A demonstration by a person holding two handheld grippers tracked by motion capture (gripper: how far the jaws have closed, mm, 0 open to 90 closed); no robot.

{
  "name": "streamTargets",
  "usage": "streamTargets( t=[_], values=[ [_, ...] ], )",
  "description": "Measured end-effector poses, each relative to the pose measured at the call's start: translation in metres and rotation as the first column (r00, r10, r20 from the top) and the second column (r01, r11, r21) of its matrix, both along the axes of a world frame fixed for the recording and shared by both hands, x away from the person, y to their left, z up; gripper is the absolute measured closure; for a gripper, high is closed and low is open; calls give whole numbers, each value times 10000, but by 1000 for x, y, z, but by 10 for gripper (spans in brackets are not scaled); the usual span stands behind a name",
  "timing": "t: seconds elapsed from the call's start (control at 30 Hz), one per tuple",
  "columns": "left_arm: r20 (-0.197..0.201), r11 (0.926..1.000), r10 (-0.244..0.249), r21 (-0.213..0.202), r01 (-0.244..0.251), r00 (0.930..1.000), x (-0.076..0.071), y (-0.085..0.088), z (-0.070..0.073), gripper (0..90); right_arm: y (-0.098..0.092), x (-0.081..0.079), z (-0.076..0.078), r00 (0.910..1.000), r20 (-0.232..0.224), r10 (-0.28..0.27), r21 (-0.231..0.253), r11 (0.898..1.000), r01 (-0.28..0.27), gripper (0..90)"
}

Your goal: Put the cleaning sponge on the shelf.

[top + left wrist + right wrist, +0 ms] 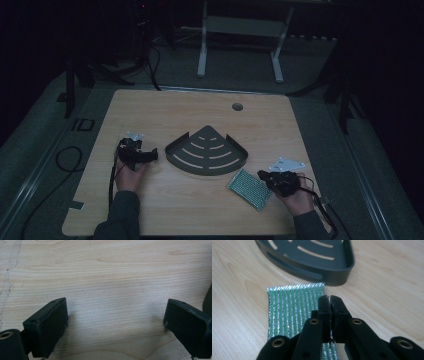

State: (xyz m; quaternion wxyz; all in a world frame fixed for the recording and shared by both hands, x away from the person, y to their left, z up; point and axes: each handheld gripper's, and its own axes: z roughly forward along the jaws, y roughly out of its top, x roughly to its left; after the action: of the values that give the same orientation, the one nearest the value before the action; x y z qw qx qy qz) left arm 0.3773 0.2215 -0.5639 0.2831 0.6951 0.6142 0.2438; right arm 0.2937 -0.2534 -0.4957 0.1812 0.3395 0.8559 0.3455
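A green, glittery scouring pad (249, 189) lies flat on the wooden table near its front right. My right gripper (263, 175) sits at the pad's right end. In the right gripper view its jaws (330, 299) stand pressed together above the right edge of the pad (292, 307), and I see nothing between them. A dark corner-shaped shelf tray (206, 150) with curved slots rests at the table's middle; its rim (329, 277) lies just beyond the pad. My left gripper (151, 156) rests left of the tray, open over bare wood (115, 320).
The table (165, 112) has a round cable hole (237, 106) at the back. A white-legged frame (240, 45) stands on the floor beyond it. Cables trail off the left edge (65, 160). The person's forearms come in at the front edge.
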Motion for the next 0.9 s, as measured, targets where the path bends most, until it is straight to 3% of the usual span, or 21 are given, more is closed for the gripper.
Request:
streamTargets(
  t=[0.27, 0.43, 0.73, 0.9],
  values=[
    [1, 10000, 0, 0, 0, 10000, 0, 0, 0, 62, 14, -3, -24, 9987, -454, 223, -545, 9982, -248, 896],
    [1, 10000, 0, -1, 0, 10000, 0, 0, 0, 62, 16, -3, -33, 9983, -515, 266, -990, 9946, -316, 899],
    [-1, 10000, 0, -1, 0, 10000, 0, 0, 0, 62, 2, 1, -32, 9982, -498, -321, -1112, 9934, 264, 900],
    [1, 10000, 1, -1, -1, 10000, 0, 0, 0, 62, -12, 5, -32, 9948, -433, -926, -1114, 9899, 873, 900]
  ],
)
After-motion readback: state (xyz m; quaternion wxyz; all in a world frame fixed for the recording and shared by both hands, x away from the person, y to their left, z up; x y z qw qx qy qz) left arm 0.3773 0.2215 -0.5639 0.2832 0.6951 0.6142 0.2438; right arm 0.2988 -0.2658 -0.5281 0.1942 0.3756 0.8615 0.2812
